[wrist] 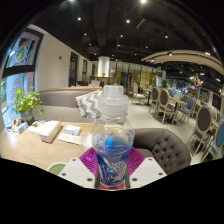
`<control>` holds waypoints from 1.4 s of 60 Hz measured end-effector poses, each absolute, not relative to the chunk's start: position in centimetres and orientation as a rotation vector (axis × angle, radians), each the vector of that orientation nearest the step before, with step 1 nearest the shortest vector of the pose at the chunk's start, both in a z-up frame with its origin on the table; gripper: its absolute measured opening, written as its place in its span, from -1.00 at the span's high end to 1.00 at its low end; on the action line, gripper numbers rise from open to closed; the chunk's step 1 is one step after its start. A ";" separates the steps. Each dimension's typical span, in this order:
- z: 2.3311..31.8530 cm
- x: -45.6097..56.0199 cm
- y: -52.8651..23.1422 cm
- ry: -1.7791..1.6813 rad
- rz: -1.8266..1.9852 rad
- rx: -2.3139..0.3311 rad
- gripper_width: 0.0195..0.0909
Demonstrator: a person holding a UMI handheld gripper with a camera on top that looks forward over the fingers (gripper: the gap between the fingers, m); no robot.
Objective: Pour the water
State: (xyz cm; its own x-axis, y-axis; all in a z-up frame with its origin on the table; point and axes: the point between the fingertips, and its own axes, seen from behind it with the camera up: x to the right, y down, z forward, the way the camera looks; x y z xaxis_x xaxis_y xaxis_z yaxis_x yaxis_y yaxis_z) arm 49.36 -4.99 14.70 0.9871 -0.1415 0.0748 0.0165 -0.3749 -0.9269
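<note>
Bottle (112,135): clear plastic, capped, blue label, upright between the pads (93,162), beyond the table (30,148). Gripper (112,170): clenched on the bottle. For pouring, the cap must be removed and the tilt kept slow.

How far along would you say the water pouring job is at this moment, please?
Done: the water bottle is gripped between the gripper jaws, upright and lifted. In hand: carrying it above the table. Left: the pour itself; the white cap is still on, and no receiving cup is visible.
</note>
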 end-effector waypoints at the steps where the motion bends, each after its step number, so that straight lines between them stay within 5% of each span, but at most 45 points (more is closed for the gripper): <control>1: 13.6 49.2 -4.6 0.092 -0.164 -1.951 0.62; 15: 8.0 50.1 -5.1 0.123 -0.134 -2.004 0.57; 31: 8.2 51.0 -5.5 0.228 -0.099 -1.978 0.22; 35: 7.9 51.0 -6.0 0.228 -0.108 -2.020 -0.04; 40: 7.4 50.9 -7.0 0.220 -0.123 -2.094 -0.89; 43: 7.8 50.9 -7.8 0.215 -0.125 -2.123 -0.78; 71: 18.9 45.1 -22.4 0.189 -0.080 -2.263 -0.85; 84: 21.1 43.6 -25.7 0.170 -0.142 -2.246 -0.85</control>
State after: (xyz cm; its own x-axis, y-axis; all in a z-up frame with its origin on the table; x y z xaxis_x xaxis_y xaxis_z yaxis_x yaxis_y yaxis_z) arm 43.64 -25.65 21.15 0.9843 -0.1708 0.0438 -0.0736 -0.6240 -0.7779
